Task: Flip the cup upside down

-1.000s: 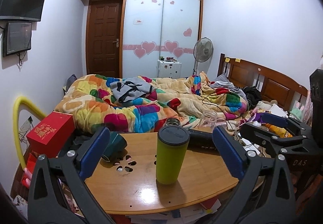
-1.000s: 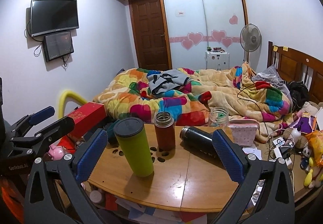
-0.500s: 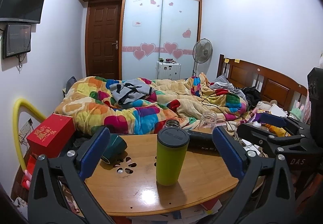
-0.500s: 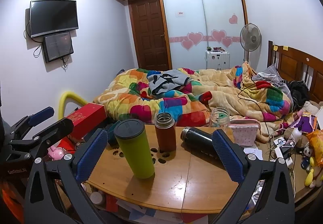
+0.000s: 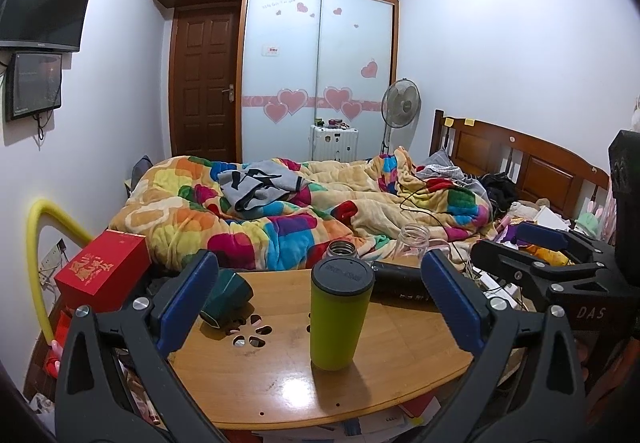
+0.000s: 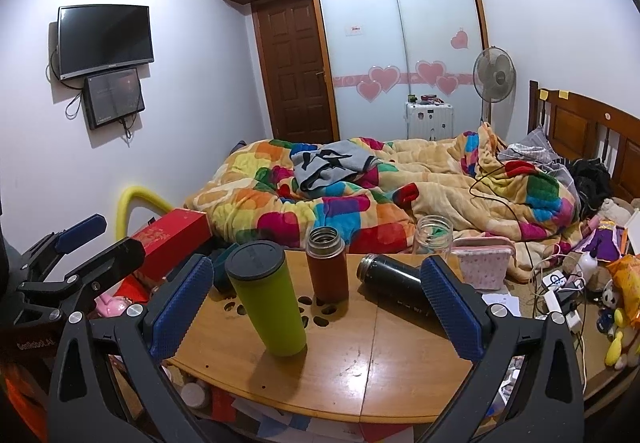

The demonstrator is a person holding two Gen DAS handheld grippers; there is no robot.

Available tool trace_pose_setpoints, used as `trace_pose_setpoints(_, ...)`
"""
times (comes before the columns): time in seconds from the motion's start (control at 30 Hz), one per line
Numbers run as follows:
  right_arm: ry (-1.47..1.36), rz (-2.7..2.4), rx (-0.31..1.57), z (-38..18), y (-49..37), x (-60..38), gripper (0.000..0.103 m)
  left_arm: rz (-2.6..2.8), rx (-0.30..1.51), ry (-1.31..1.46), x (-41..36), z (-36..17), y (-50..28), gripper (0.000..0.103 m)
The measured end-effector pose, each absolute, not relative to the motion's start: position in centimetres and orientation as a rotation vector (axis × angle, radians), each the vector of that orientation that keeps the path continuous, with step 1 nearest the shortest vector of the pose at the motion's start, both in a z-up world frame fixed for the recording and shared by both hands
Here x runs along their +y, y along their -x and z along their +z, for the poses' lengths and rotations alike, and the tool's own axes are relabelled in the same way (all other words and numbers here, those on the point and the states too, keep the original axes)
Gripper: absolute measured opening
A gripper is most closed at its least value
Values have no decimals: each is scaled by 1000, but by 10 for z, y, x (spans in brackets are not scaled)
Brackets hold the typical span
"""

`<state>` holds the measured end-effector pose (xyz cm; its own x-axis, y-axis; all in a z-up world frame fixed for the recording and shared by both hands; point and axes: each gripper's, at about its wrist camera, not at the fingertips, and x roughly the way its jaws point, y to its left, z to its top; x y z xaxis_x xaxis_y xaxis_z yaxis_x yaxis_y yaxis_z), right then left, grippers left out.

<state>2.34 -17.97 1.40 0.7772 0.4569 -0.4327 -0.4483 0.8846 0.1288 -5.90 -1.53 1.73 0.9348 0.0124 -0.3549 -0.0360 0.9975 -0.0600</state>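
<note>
A lime-green cup with a dark lid (image 5: 340,313) stands upright on the wooden table (image 5: 280,375). It also shows in the right wrist view (image 6: 266,299), left of centre. My left gripper (image 5: 320,307) is open, its blue pads on either side of the cup but nearer to me, not touching it. My right gripper (image 6: 316,309) is open and empty, with the cup just inside its left pad's line. Each gripper shows at the edge of the other's view.
A brown flask (image 6: 327,263) stands behind the cup, a black flask (image 6: 394,285) lies on its side, and a glass jar (image 6: 434,235) stands at the table's far edge. A dark green object (image 5: 226,295) and red box (image 5: 102,269) are left. The bed lies beyond.
Both views have shifted only slightly; the cup sits a little nearer and the cameras are a touch lower. The cup has not moved on the table.
</note>
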Motion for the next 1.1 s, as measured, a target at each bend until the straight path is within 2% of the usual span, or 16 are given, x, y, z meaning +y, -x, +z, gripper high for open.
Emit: trace_pose_setpoints(1.1,-21,486,458,18,-21,-181,103,-29,382,82,-20,19,55,103)
